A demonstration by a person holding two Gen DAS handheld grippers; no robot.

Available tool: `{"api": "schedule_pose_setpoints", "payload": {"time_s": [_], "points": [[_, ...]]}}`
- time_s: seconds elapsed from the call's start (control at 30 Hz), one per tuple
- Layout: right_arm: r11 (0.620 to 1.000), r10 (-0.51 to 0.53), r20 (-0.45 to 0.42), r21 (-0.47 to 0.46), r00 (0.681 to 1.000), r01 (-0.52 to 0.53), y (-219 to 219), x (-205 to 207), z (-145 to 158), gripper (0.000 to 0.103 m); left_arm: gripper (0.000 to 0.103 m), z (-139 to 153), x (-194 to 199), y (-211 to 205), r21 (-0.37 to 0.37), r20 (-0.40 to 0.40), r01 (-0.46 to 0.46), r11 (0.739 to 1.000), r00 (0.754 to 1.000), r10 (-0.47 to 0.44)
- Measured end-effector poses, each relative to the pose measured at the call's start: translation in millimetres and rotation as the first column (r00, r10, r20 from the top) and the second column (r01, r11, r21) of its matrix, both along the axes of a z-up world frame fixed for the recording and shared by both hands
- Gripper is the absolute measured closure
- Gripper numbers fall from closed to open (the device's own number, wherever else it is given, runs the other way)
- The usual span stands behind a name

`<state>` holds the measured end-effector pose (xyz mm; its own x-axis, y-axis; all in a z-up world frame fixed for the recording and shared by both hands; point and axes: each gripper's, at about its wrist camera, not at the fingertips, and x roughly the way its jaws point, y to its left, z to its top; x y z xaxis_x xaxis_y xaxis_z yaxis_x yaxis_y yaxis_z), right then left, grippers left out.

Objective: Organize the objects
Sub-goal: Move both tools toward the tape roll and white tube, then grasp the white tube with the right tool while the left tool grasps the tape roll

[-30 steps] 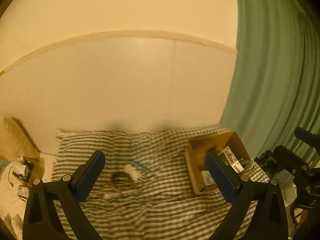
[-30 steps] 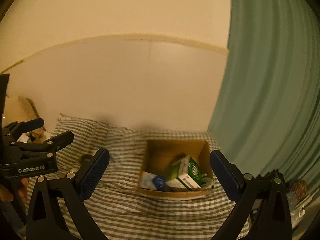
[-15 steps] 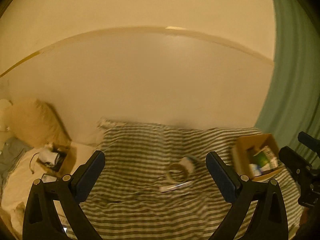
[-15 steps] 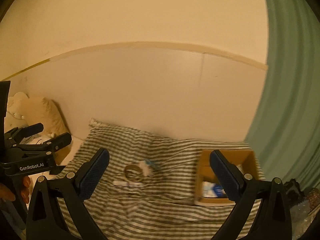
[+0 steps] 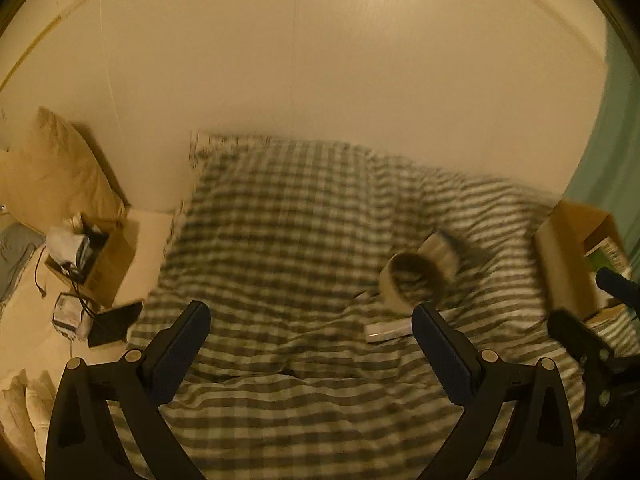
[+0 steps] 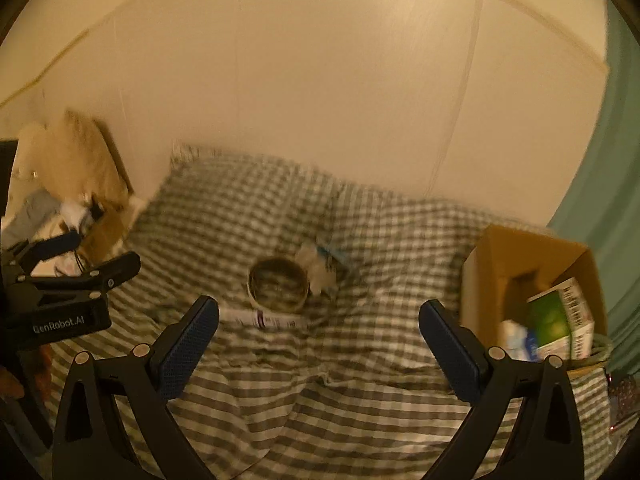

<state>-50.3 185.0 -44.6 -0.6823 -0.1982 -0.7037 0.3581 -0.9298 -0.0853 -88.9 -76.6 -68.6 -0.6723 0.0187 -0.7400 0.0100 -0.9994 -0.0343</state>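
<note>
A roll of tape (image 6: 278,289) lies on the checked cloth (image 6: 360,400), with a white tube (image 6: 266,318) in front of it and a crumpled white packet (image 6: 320,266) behind it. In the left wrist view the roll of tape (image 5: 414,280) and the tube (image 5: 390,329) lie ahead to the right. A cardboard box (image 6: 520,256) at the right holds a green carton (image 6: 558,316) and a blue-white pack (image 6: 520,338). My left gripper (image 5: 310,348) and right gripper (image 6: 320,338) both stand open above the cloth, holding nothing.
A pillow (image 5: 56,168) leans on the cream wall at the left. A small cardboard box with cables (image 5: 90,256) and a dark flat object (image 5: 114,324) lie beside the cloth. A green curtain (image 6: 600,184) hangs at the right, behind the box (image 5: 568,256).
Both views have swung left and down toward the cloth. The tape roll and tube are larger and nearer; the box has slid to the right edge. Both grippers stay open.
</note>
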Motion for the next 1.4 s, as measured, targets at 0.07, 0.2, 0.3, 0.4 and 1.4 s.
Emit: {"api": "schedule_pose_setpoints", "payload": {"time_s": [0.07, 0.2, 0.3, 0.4, 1.4], "points": [[1.0, 0.006, 0.028, 0.015, 1.0, -0.006, -5.3, -8.4, -20.5, 0.002, 0.0, -14.9, -9.1, -3.6, -0.019, 0.016, -0.013, 1.0, 1.0, 0.013], [0.999, 0.027, 0.096, 0.031, 0.995, -0.03, -25.5, -23.7, -60.5, 0.002, 0.0, -37.7, -23.1, -16.4, -0.064, 0.039, -0.045, 0.997, 0.998, 0.048], [0.998, 0.043, 0.124, 0.044, 0.991, -0.049, -44.6, -32.8, -81.4, 0.002, 0.0, -48.4, -30.4, -28.3, -0.069, 0.063, -0.058, 0.996, 0.996, 0.063], [0.995, 0.057, 0.135, 0.069, 0.989, -0.066, -63.8, -41.7, -96.3, 0.003, 0.0, -54.8, -34.4, -35.1, -0.056, 0.075, -0.069, 0.996, 0.994, 0.073], [0.99, -0.141, 0.339, 0.066, 0.93, 0.126, -83.6, -84.4, -164.5, 0.044, 0.0, -76.4, -37.1, -45.0, -0.011, 0.137, -0.074, 0.997, 0.988, 0.074]]}}
